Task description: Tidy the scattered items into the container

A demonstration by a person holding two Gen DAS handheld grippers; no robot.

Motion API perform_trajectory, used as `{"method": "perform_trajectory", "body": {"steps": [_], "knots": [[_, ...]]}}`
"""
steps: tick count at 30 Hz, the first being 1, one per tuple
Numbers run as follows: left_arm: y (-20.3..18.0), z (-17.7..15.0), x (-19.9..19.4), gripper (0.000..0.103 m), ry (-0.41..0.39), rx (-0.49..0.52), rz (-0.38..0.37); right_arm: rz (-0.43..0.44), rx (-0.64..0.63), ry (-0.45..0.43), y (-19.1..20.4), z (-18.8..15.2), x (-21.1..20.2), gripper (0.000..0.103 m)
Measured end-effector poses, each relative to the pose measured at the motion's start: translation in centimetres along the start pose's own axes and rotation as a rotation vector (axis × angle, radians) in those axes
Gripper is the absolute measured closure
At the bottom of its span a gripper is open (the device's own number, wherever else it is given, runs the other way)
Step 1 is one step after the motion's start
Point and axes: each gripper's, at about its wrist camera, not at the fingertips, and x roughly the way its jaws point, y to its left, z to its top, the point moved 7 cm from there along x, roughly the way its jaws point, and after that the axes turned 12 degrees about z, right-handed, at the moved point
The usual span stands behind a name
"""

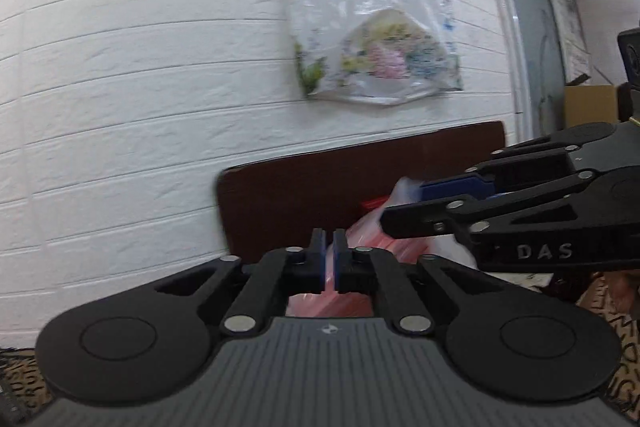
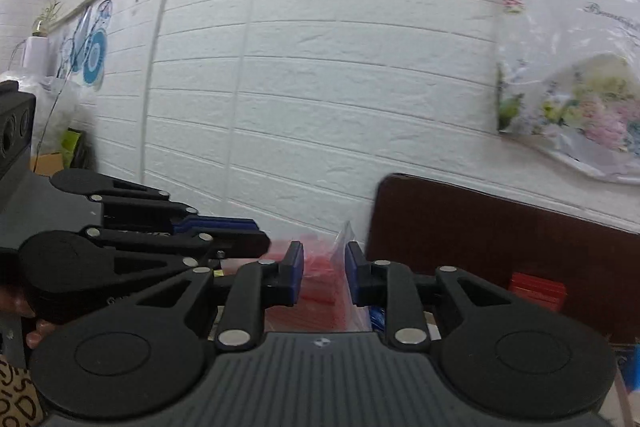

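White brick wall fills the background as we lift a clear bag of red pieces (image 1: 360,235). Our left gripper (image 1: 328,259) has its fingers pressed together on the plastic; our right gripper (image 2: 323,275) pinches the bag's other side.

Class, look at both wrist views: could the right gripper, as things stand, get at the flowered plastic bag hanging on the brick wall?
Probably not yet. The right gripper already has the red-striped clear bag between its fingers, shared with the left gripper, and the flowered bag hangs higher up on the wall.
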Motion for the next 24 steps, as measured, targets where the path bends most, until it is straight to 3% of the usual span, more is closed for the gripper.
{"method": "perform_trajectory", "body": {"steps": [2, 6, 10, 14, 24], "knots": [[-3.5, 0.7, 1.7, 0.101, -0.010, 0.023, -0.030, -0.068, -0.010, 0.024, -1.6, -1.1, -1.6, 0.098], [-7.5, 0.0, 4.6, 0.099, 0.047, 0.037, -0.095, -0.163, 0.072, 0.063, -6.3, -4.1, -4.7, 0.098], [-8.6, -1.2, 5.5, 0.099, 0.081, 0.069, -0.113, -0.184, 0.111, 0.089, -7.9, -6.6, -5.7, 0.098], [-6.6, -1.9, 3.6, 0.096, 0.087, 0.062, -0.090, -0.141, 0.126, 0.082, -6.8, -7.3, -5.4, 0.098], [4.7, -9.0, -3.8, 0.090, 0.196, 0.019, 0.063, 0.062, 0.100, 0.098, 3.3, -7.2, -2.8, 0.097]]}}
